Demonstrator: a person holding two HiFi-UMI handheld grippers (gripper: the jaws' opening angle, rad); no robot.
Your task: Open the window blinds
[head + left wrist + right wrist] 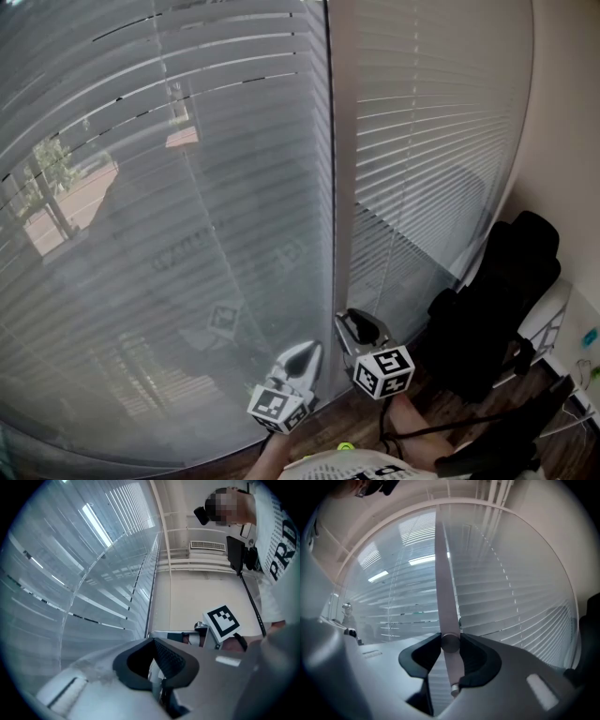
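Right gripper (450, 645) jaws clamp the tilt wand (443, 597), which rises straight ahead of them. My left gripper (157, 670) jaws sit nearly together, gripping nothing I can see. Blinds (187, 234) hang just beyond both tips, with a black chair (497, 309) off right on the wood floor (553, 441).

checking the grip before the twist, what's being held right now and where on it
The right gripper is clamped on the blind's tilt wand near its lower end, with the tip just clear of the jaws. The left gripper holds nothing.
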